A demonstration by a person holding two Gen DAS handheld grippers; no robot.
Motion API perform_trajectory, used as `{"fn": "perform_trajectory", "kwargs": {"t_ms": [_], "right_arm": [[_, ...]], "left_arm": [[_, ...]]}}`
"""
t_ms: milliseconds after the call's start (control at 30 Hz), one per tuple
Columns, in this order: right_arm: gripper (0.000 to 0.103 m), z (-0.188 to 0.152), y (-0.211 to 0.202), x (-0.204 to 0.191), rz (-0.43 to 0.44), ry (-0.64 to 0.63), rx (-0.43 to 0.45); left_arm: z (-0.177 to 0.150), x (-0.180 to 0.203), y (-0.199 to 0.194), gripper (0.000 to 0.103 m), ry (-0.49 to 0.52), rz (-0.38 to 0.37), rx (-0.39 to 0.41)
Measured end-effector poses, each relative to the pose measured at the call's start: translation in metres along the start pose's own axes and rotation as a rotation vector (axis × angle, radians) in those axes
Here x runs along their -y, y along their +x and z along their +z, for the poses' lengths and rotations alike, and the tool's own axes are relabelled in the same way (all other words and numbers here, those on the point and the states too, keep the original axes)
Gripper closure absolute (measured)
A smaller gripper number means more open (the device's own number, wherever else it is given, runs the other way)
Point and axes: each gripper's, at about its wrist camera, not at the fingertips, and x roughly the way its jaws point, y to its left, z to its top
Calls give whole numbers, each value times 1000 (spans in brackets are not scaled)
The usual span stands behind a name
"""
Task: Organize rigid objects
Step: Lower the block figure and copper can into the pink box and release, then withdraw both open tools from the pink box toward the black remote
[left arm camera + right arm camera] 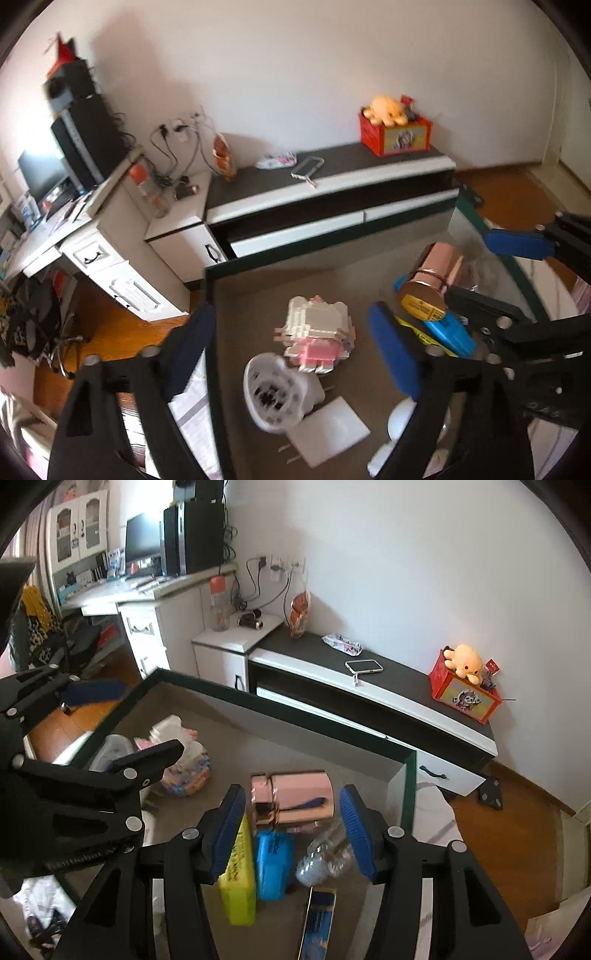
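Note:
A brown tabletop (251,295) with a dark green rim holds the objects. My left gripper (291,350) is open wide above a pink-and-white block figure (317,332) and a white perforated cup (273,391), touching neither. A white plug block (328,428) lies just below them. My right gripper (293,830) hangs open over a rose-gold can (291,797) lying on its side, a blue box (273,864), a yellow box (238,878) and a clear bottle (325,856). Its pads press on nothing. The can (432,280) and the right gripper's fingers (517,243) also show in the left wrist view.
A low black-and-white cabinet (369,694) behind the table carries a phone (364,666) and a red box with an orange plush (465,686). A white desk (147,590) with a monitor stands at the left. Wooden floor (517,830) surrounds the table. The left gripper's finger (147,760) crosses the right wrist view.

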Motion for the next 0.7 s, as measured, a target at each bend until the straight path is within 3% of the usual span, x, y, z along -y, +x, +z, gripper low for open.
{"fn": "perform_trajectory", "kwargs": {"t_ms": [67,133,300,433,700], "right_arm": [[20,-1,-15,0,-22,11,29],[20,-5,-40,-4,-5,19,74],[19,-20,-90,-24,9,0,159],[0,-41,-135,-42,-32,-7,244],[0,-96,-200,-72,-52,-23,333]], "left_arm": [[-5,-5,-19,8,-14,2,29],[-10,-6,-38,2,-12,20,64],[-35,-6,-96,1,-9,46,153],[-62,-2,-148,0,-11,47,231],[-127,5,-231,0,-50,56,342]]}}
